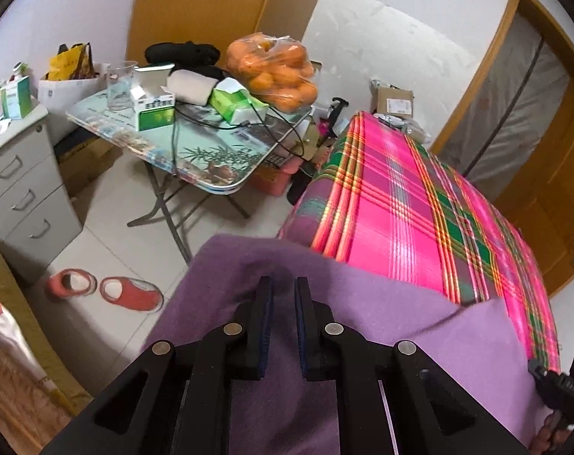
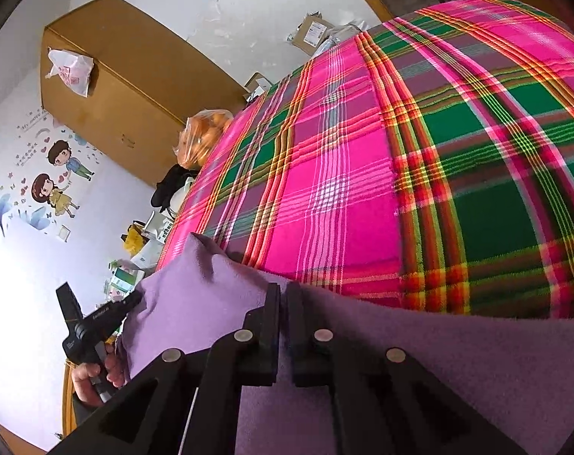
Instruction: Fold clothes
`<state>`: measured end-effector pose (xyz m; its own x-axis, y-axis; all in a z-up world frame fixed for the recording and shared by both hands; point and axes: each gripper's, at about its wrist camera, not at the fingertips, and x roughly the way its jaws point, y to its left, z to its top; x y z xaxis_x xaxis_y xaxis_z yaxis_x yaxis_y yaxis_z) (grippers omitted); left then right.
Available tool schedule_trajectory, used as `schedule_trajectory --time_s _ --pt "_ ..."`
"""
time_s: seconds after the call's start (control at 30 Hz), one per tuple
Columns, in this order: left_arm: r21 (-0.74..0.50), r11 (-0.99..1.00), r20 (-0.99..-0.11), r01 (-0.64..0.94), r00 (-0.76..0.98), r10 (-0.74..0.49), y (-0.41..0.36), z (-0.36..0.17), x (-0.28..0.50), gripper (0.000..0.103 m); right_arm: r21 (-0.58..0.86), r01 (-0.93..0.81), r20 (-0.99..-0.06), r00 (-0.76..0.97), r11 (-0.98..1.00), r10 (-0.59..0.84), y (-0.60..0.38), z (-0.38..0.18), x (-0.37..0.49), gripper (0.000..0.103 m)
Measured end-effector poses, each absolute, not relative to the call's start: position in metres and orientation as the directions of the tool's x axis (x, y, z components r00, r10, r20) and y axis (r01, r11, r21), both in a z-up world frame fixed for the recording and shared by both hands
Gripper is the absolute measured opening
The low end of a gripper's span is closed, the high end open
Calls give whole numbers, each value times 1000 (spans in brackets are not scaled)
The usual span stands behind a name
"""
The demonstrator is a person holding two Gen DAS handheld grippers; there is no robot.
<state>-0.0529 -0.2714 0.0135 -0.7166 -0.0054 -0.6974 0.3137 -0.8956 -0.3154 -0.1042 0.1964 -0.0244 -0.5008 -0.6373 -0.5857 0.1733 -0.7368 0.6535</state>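
A: How is the left gripper (image 1: 283, 284) seen?
B: Angled downward, clamped on the purple cloth (image 1: 363, 303) at the plaid bed (image 1: 400, 208) edge.
A: And the right gripper (image 2: 283, 290)?
B: Tilted downward, pinched shut on the same cloth.

Purple garment (image 1: 363, 314): matt, soft cloth, fine fuzzy nap. Bed cover (image 2: 363, 174): woven plaid cloth, coarse visible weave, slight sheen. Left tongs (image 1: 283, 292) and right tongs (image 2: 283, 295): matt black plastic, silvery metal pins at joints. Desk (image 1: 218, 151): glossy printed top, thin metal legs. Wardrobe (image 2: 127, 87): smooth wood-look panels. Bag of oranges (image 1: 275, 68): clear, shiny plastic film. Floor (image 1: 108, 250): smooth pale tiles.
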Motion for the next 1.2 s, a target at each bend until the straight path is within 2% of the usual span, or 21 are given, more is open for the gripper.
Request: schedule_trajectory --time_s 0.23,0.4,0.53,0.63,0.7,0.97,1.1,1.17,1.2 --pt "-348 -878 -653 327 -757 -23 -289 11 6 12 652 176 -585 -502 -737 -637 197 -24 -104 4" --pt "-358 -856 -637 374 -768 -69 -294 16 37 11 641 227 -570 -500 -734 -652 194 -9 -86 19" --pt "-335 -881 -621 335 -782 -62 -277 19 49 12 629 286 -569 -463 -723 -679 187 -5 -62 19" --pt "-302 -890 -649 341 -757 -70 -271 8 48 11 626 279 -594 -436 -729 -676 187 -14 -50 19" --pt "-336 -877 -641 342 -766 -53 -275 3 52 11 634 272 -587 -440 -724 -680 193 -16 -45 16" --pt "-406 -825 -606 392 -792 -78 -288 8 74 12 649 273 -562 -456 -710 -690 203 -18 -34 16" --pt "-429 -779 -593 457 -793 -139 -297 9 87 18 658 270 -556 -456 -703 -695 199 -19 -36 16" --pt "-518 -706 -574 484 -808 -133 -315 6 97 19 663 269 -551 -456 -699 -699 200 -19 -36 16" --pt "-557 -675 -568 485 -815 -117 -321 4 99 23 665 269 -549 -456 -697 -700 201 -20 -36 16"
